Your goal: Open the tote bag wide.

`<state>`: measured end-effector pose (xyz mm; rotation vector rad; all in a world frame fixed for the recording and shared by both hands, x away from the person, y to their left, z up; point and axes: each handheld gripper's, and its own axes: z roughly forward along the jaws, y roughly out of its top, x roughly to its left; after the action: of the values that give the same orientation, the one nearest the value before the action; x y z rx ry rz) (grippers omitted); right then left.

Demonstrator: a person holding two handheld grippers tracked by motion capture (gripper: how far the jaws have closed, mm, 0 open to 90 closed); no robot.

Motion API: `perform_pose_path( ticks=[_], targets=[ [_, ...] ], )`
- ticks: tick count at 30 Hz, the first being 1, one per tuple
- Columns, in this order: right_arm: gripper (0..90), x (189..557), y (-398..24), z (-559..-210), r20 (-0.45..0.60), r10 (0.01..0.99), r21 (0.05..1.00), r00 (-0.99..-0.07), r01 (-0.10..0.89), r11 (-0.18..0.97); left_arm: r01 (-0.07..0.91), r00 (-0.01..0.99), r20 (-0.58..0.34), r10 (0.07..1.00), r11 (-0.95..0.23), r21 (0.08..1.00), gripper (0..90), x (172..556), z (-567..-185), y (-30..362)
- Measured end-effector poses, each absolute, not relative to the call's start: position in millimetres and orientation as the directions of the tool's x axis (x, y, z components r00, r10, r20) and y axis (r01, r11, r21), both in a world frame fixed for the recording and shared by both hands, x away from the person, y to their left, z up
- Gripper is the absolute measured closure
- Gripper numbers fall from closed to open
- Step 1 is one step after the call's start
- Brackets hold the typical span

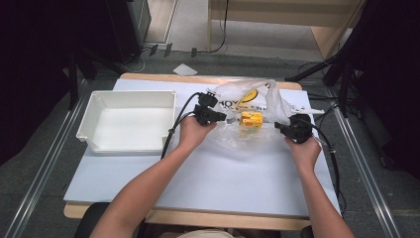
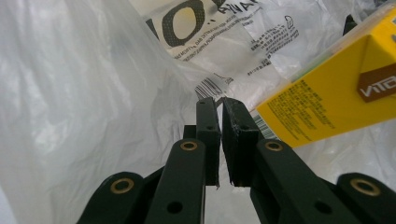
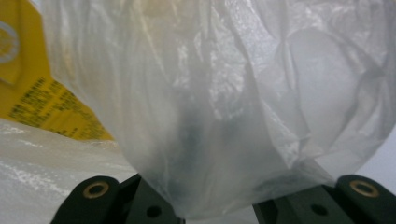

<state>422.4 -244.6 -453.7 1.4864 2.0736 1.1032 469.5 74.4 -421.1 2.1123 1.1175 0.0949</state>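
A clear plastic bag point(image 1: 233, 96) with black and yellow print lies at the back middle of the white table point(image 1: 213, 173). Inside it sits a yellow box point(image 1: 251, 119). My left gripper point(image 1: 224, 119) pinches the bag's left side; in the left gripper view its jaws point(image 2: 220, 116) stand almost together on thin film, with the yellow box point(image 2: 327, 98) just beyond at the right. My right gripper point(image 1: 277, 126) holds the bag's right side. In the right gripper view the film point(image 3: 224, 102) drapes over the jaws and hides their tips, and the box point(image 3: 32, 93) shows at the left.
An empty white bin point(image 1: 126, 94) stands on the table's left half. Cables trail from both grippers across the board. Beyond the far edge are a floor with cables, a dark stand leg at the right and a wooden unit.
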Motion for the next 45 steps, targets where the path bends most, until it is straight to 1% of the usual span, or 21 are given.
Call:
perform_pose_path(
  ticks=[8, 15, 19, 24, 29, 35, 38, 42, 43, 45],
  targets=[
    [78.3, 426.4, -251.3, -469.7, 0.154, 0.919, 0.748, -0.364, 0.65, 0.132, 0.691, 0.606, -0.247, 0.756, -0.346, 0.635, 84.7, 474.9, -434.3, 78.8],
    [77.0, 428.7, -258.7, -475.2, 0.176, 0.923, 0.728, -0.343, 0.677, 0.112, 0.715, 0.57, -0.252, 0.782, -0.321, 0.621, 83.7, 484.3, -445.6, 89.1],
    [74.4, 429.8, -264.8, -481.1, 0.18, 0.928, 0.716, -0.327, 0.69, 0.104, 0.73, 0.544, -0.258, 0.798, -0.298, 0.615, 83.0, 488.6, -449.9, 92.8],
    [73.3, 428.8, -269.5, -483.7, 0.16, 0.932, 0.716, -0.324, 0.688, 0.116, 0.739, 0.52, -0.25, 0.817, -0.284, 0.61, 82.6, 493.8, -454.5, 97.3],
    [73.0, 427.9, -277.0, -484.5, 0.154, 0.94, 0.721, -0.305, 0.685, 0.104, 0.763, 0.477, -0.271, 0.836, -0.241, 0.6, 82.2, 500.3, -459.2, 103.8],
    [72.9, 426.9, -284.6, -484.2, 0.164, 0.943, 0.716, -0.29, 0.692, 0.089, 0.76, 0.464, -0.238, 0.853, -0.245, 0.602, 82.4, 506.7, -460.0, 102.1],
    [73.1, 425.5, -287.0, -484.0, 0.149, 0.945, 0.716, -0.291, 0.691, 0.1, 0.744, 0.472, -0.214, 0.855, -0.256, 0.618, 83.5, 507.8, -461.9, 101.5],
    [75.6, 423.6, -289.0, -483.7, 0.137, 0.947, 0.714, -0.29, 0.692, 0.109, 0.736, 0.471, -0.209, 0.857, -0.251, 0.628, 84.2, 508.7, -463.1, 101.2],
    [79.1, 421.8, -289.9, -482.9, 0.128, 0.951, 0.709, -0.282, 0.696, 0.111, 0.722, 0.478, -0.182, 0.859, -0.267, 0.638, 84.5, 508.4, -463.4, 100.3],
    [81.3, 420.2, -291.5, -482.5, 0.12, 0.951, 0.705, -0.285, 0.699, 0.12, 0.72, 0.472, -0.176, 0.864, -0.263, 0.642, 85.1, 508.9, -463.8, 100.2]
  ],
)
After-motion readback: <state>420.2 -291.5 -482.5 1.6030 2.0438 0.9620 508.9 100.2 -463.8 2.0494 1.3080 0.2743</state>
